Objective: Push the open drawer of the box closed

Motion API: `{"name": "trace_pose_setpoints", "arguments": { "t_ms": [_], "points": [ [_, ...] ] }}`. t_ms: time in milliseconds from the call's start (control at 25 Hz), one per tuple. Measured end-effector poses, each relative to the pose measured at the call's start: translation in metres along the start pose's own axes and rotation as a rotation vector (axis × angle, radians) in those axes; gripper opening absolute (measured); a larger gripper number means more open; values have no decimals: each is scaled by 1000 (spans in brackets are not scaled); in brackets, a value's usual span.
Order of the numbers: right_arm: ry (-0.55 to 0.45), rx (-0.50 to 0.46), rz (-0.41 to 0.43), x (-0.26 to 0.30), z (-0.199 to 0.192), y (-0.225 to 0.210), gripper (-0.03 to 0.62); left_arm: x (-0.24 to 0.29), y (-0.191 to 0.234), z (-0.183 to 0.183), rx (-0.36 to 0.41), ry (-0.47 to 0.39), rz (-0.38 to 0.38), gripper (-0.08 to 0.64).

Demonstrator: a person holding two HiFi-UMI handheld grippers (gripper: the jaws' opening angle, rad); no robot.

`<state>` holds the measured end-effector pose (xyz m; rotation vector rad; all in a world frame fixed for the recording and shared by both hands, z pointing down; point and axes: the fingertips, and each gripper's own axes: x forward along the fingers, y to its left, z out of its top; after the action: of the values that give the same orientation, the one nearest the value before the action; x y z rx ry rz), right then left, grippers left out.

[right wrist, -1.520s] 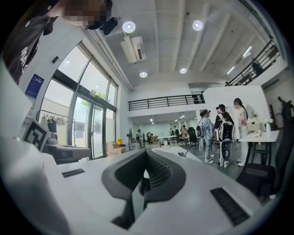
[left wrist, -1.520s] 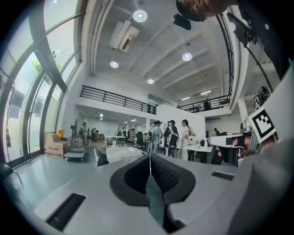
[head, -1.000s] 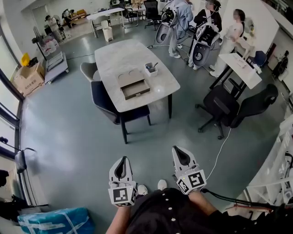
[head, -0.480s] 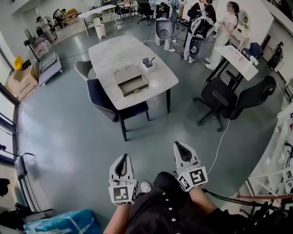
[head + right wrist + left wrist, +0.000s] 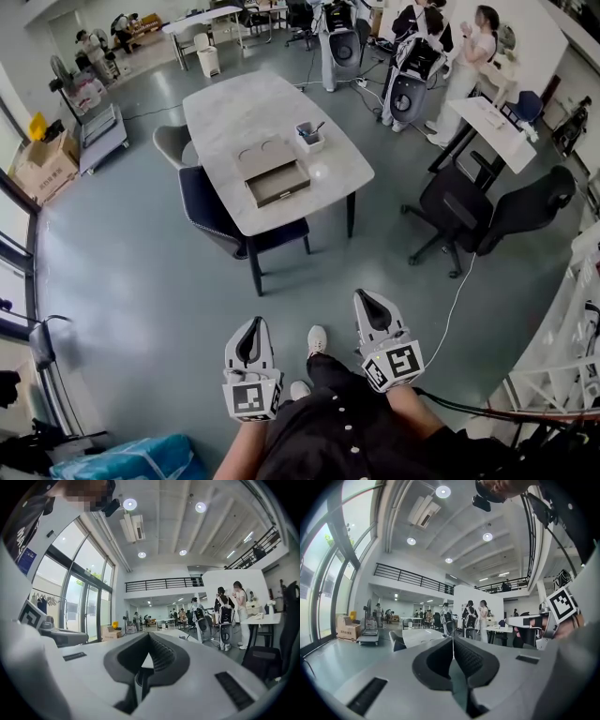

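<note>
A flat grey-brown box [image 5: 264, 156] lies on the white marble table [image 5: 244, 103], far ahead of me across the floor. Its drawer [image 5: 279, 185] stands pulled out toward the table's near edge. Both grippers hang low in front of my body, well short of the table. My left gripper [image 5: 252, 323] is shut with nothing in it, as the left gripper view [image 5: 453, 638] shows. My right gripper [image 5: 363, 297] is likewise shut and holds nothing [image 5: 149, 634].
A small white cup of pens [image 5: 308, 139] stands beside the box. A dark blue chair [image 5: 211, 211] and a grey chair [image 5: 176, 142] sit at the table's left side. Black office chairs [image 5: 487, 211] are on the right, several people at the back, a blue bundle [image 5: 122, 459] is near my feet.
My view has shifted slightly and a white shoe has stepped forward on the floor. Both grippers keep the same pose, shut.
</note>
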<state>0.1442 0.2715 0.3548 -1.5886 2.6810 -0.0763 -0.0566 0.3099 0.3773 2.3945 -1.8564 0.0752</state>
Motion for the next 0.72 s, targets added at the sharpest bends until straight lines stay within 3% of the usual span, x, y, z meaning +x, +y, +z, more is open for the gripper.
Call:
{"name": "trace_pose_setpoints", "arguments": {
  "t_ms": [720],
  "points": [
    [-13, 7, 84, 160, 11, -95, -3, 162, 36, 25, 22, -12, 100, 17]
  ]
}}
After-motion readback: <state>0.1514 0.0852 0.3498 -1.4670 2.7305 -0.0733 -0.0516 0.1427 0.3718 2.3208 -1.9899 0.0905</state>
